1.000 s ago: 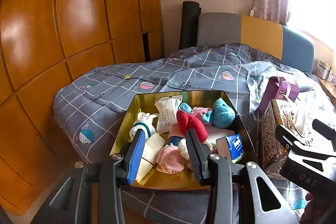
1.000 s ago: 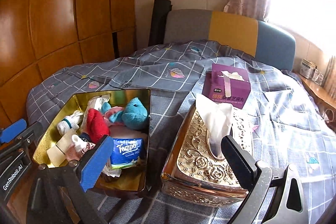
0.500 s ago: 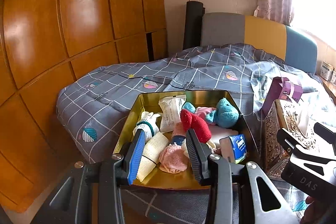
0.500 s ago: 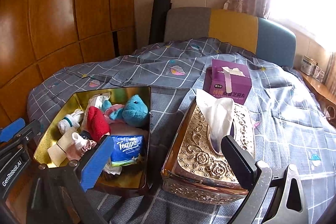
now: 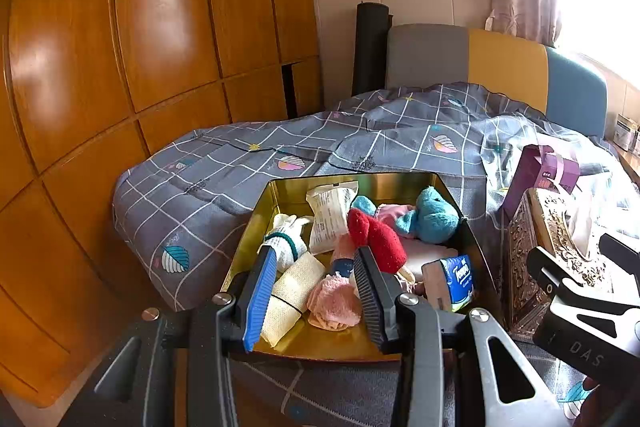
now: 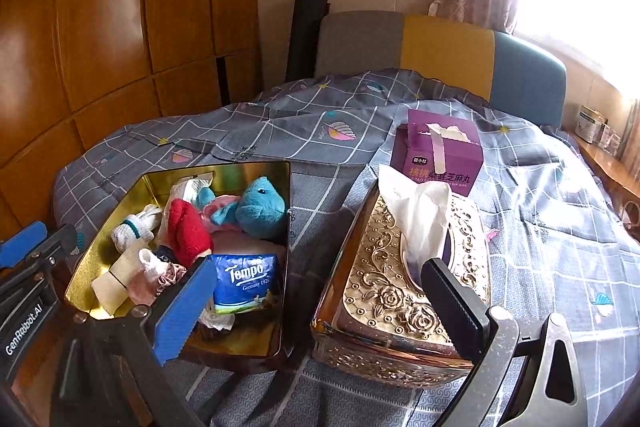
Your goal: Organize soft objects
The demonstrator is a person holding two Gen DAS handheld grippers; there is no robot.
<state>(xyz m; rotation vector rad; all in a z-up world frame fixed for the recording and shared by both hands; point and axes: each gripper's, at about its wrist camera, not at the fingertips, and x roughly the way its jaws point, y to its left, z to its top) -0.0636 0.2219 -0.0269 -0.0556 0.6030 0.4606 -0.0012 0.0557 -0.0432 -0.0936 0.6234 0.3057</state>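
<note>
Bed (image 6: 540,235) with grey checked quilt carries three things: gold tin (image 6: 112,227) ahead-left of the right claw (image 6: 316,303), ornate gold tissue box (image 6: 380,287) between its fingers, purple carton (image 6: 440,163) beyond.

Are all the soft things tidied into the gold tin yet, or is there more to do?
Mostly done, it seems. The gold metal tin already holds the teal plush toy, red fuzzy sock, white sock and blue tissue pack. Nothing is in hand: the left gripper and right gripper hang open. Perhaps left: the white tissue poking from the ornate gold tissue box.
</note>
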